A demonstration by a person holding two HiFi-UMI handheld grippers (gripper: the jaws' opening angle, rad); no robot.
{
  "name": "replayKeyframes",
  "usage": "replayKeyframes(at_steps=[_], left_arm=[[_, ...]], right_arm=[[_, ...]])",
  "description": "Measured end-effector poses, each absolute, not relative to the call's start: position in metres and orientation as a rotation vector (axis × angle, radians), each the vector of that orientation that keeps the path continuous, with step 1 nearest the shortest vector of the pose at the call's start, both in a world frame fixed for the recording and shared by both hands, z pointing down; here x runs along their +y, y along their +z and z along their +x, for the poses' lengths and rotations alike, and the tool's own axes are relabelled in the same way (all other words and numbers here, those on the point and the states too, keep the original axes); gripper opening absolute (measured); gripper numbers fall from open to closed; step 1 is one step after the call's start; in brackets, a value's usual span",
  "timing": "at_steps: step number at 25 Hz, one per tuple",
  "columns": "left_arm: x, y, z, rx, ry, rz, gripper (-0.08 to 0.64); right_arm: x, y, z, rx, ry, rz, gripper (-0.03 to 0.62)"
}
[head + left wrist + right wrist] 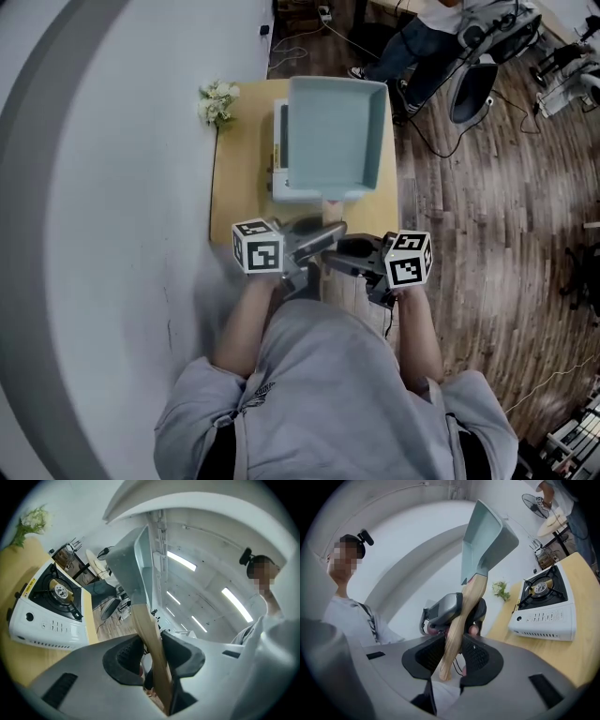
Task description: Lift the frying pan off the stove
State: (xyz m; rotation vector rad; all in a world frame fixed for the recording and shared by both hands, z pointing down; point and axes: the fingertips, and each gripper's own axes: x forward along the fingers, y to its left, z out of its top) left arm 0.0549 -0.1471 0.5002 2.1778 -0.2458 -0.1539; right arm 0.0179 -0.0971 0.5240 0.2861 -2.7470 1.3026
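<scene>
Our left tongs (153, 656) and right tongs (452, 657) both clamped the pale wooden handle (460, 619) of the square blue-grey metal frying pan (337, 136); we judged it stiff, front-heavy, best gripped near its body.

Holding left gripper (152, 654) and right gripper (452, 654) out in front, close together, tips facing each other, fingers (124, 656) of both squeezing the pan handle (461, 613), forearms (246, 323) reaching forward

Clothing: light grey short-sleeved shirt (328, 394). Head: black camera (367, 537) mounted on top. The left gripper (151, 658) and right gripper (453, 654) have grey housings and black ribbed pads (429, 656). Each carries a white cube (258, 246) with black square markers.
</scene>
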Motion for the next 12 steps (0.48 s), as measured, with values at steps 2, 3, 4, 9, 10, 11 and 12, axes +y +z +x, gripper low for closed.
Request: replayKeyframes(at_steps=[2,3,4,9,10,11,12], left_arm=[[-0.121,0.493,0.057,-0.254,-0.168,2.190,0.118],[-0.108,0.488,0.057,-0.258,-0.177,2.196,0.118],[-0.097,0.483,0.057,-0.264,-0.185,2.203,0.118],[-0.026,0.445,0.055,-0.300,-0.225,2.229,0.120],[-0.008,0.440,0.052,-0.307,-0.228,2.237,0.120],[0.007,0.437,0.050,-0.313,-0.230,2.244,0.120],[0.017,0.435,0.050,-0.318,-0.230,2.249,0.120]], right_arm=[[-0.071,0.517,0.021,-2.758,1.277,0.270,0.109],[-0.058,0.513,0.022,-2.764,1.261,0.262,0.109],[-0.047,0.508,0.022,-2.772,1.247,0.255,0.109],[0.025,0.471,0.023,-2.807,1.197,0.211,0.109],[0.043,0.467,0.021,-2.812,1.186,0.205,0.109],[0.058,0.464,0.019,-2.816,1.178,0.200,0.109],[0.068,0.462,0.019,-2.818,1.172,0.195,0.109]])
